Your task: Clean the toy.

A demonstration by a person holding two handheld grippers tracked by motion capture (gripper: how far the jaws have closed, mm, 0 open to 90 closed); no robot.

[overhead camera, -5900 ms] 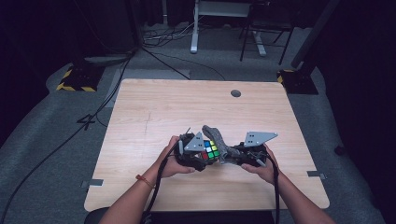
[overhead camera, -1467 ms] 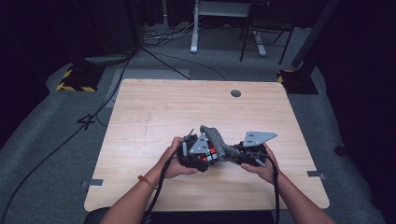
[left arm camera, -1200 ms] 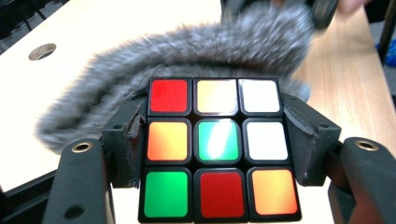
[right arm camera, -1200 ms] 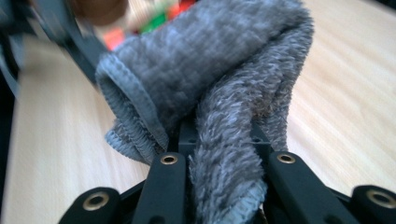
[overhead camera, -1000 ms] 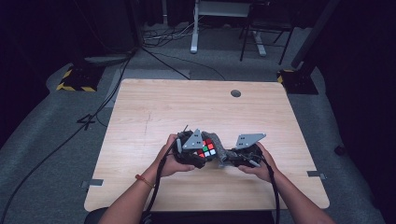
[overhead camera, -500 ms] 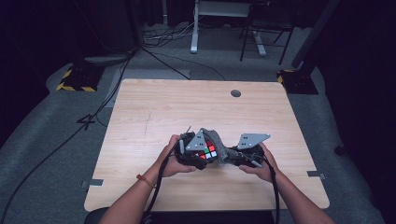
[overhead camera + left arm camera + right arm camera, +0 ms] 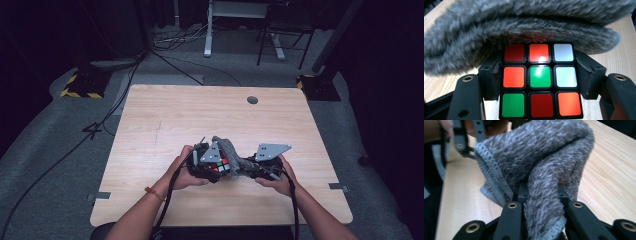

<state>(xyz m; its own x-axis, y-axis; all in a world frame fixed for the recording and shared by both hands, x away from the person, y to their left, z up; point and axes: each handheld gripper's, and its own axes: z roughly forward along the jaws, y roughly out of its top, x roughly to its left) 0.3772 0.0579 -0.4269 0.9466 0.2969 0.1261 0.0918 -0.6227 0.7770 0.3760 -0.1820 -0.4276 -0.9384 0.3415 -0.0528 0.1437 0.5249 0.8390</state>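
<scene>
Two grippers at work near the front middle of the pale wooden worktop, one in each hand. No brand, label or lettering legible anywhere on the cube, the cloth or the grippers.

At left, left gripper clenched on a puzzle cube, black pads pressed against its two opposite sides. Cube face toward that gripper's camera: top row dark red, orange, white; middle row orange, green, white; bottom row green, dark red, orange. Black frame between glossy stickers, a glare spot on the green centre. In the high view, cube held just above the worktop, between the two hands.

Draped over the far side of the cube, a grey fuzzy cloth, thick-piled, with a stitched hem visible in the right gripper view. From above, cloth bunched and bridging the gap between the grippers.

At right, right gripper closed on a folded bunch of that cloth, fabric squeezed between both black jaws and spilling out above them. Right gripper just beside the cube, grey plate on top.
</scene>
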